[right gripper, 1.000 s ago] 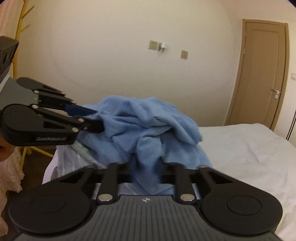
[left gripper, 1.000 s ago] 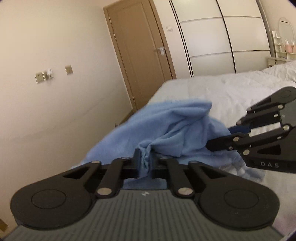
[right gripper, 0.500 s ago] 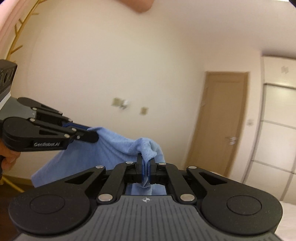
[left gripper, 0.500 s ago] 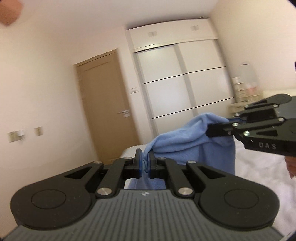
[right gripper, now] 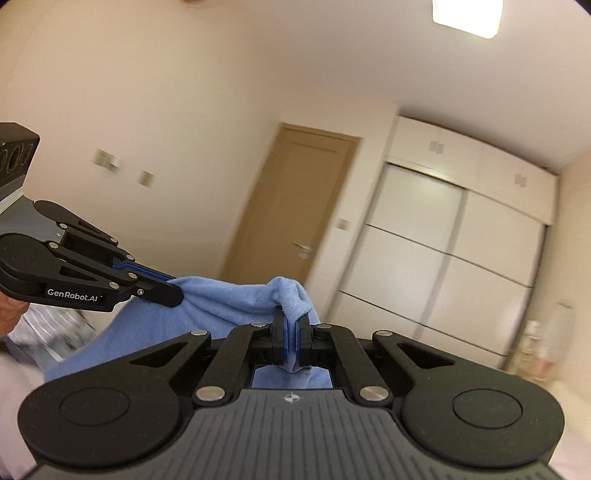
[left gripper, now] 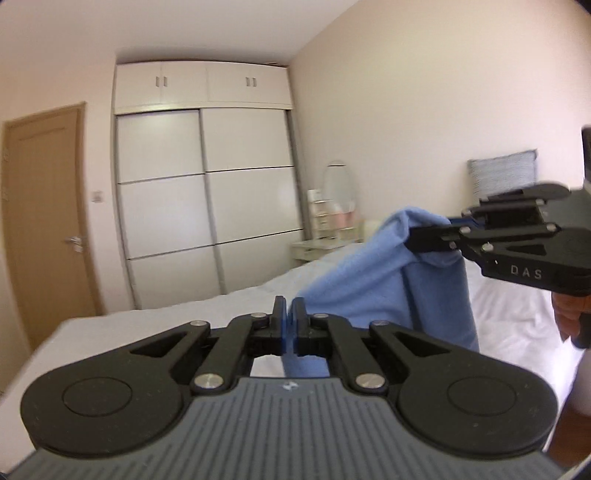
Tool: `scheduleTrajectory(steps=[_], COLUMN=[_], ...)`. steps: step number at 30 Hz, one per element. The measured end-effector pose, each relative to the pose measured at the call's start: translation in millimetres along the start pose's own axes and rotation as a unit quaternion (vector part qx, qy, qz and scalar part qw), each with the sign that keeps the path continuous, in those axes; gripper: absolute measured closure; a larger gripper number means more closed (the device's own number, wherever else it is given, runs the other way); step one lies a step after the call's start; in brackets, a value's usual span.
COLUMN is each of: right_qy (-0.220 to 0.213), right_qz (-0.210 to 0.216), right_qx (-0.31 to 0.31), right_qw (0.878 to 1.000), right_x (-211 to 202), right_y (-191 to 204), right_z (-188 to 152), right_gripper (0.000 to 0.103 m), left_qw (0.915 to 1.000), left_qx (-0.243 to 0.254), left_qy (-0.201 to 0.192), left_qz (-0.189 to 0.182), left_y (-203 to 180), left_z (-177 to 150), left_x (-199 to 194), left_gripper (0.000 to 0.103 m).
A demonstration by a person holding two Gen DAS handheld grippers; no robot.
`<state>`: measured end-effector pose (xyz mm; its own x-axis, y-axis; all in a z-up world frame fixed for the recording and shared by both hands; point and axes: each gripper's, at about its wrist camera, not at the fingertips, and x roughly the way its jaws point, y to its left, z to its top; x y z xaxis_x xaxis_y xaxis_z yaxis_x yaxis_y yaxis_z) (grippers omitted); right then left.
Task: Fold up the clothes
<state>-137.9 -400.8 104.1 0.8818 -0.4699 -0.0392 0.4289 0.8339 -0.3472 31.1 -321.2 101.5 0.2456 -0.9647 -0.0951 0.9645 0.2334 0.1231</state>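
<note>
White bed (left gripper: 509, 317) below, blue garment (left gripper: 373, 280) pinched between both grippers' closed jaws, hanging.

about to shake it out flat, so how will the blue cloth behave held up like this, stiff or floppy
Probably very floppy: the blue cloth sags between the left gripper and the right gripper and hangs in loose folds. It looks light, since small pinches at the top edge carry it. The fuzzy surface suggests it will not slip easily from the fingers.

Cream walls (left gripper: 406, 110) enclose a white bed (left gripper: 166, 325), a white sliding wardrobe (left gripper: 207, 192), a brown door (right gripper: 291, 206), and what seems a dressing table with an oval mirror (left gripper: 340, 184); a ceiling light (right gripper: 467, 14) glows.
</note>
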Motion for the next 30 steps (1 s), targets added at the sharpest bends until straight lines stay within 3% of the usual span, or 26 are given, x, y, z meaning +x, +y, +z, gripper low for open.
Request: scheduleTrajectory(steps=[3, 7, 9, 10, 14, 16, 18, 20, 22, 25, 30], right_qy=[0.024, 0.086, 0.138, 0.162, 0.244, 0.272, 0.295, 0.31, 0.311, 0.314, 0.333], right_qz=[-0.012, -0.006, 0.004, 0.004, 0.021, 0.047, 0.07, 0.079, 0.064, 0.028, -0.044], right_qx=[0.016, 0.073, 0.108, 0.133, 0.225, 0.234, 0.234, 0.232, 0.244, 0.26, 0.272], right_qw=[1.0, 0.994, 0.984, 0.978, 0.943, 0.932, 0.924, 0.919, 0.916, 0.913, 0.902], right_x=[-16.7, -46.7, -64.0, -73.5, -102.0, -111.1, -118.2, -123.8, -133.3, -136.4, -134.9], right_y=[-23.2, -37.0, -22.2, -14.3, -1.8, 11.4, 20.9, 20.7, 15.6, 8.9, 0.7], right_z=[-31.2, -99.8, -145.9, -167.6, -236.9, -251.3, -263.0, -273.1, -277.3, -279.4, -283.7], right_gripper=[0.101, 0.099, 0.099, 0.099, 0.097, 0.094, 0.086, 0.082, 0.076, 0.057, 0.052], left_qw=[0.9992, 0.9903, 0.9815, 0.9766, 0.9588, 0.9567, 0.959, 0.9603, 0.9606, 0.9579, 0.9383], left_qx=[-0.015, -0.032, -0.051, -0.059, -0.094, -0.094, -0.077, -0.059, -0.041, -0.005, 0.141], left_qy=[0.026, 0.121, 0.171, 0.194, 0.255, 0.258, 0.245, 0.231, 0.218, 0.199, 0.203], left_qz=[-0.025, -0.061, -0.07, -0.071, -0.083, -0.097, -0.12, -0.144, -0.167, -0.207, -0.241], left_y=[-18.9, -41.0, -50.0, -50.7, -52.0, -59.6, -74.4, -89.2, -104.0, -131.6, -209.8], left_z=[-22.1, -89.3, -129.4, -144.7, -185.7, -192.3, -181.1, -169.9, -158.7, -143.7, -158.6], left_x=[12.5, 22.3, 21.2, 26.3, 42.3, 44.0, 54.8, 65.6, 76.4, 92.1, 110.8], left_gripper=[0.103, 0.099, 0.095, 0.087, 0.075, 0.068, 0.054, 0.032, 0.03, 0.018, 0.02])
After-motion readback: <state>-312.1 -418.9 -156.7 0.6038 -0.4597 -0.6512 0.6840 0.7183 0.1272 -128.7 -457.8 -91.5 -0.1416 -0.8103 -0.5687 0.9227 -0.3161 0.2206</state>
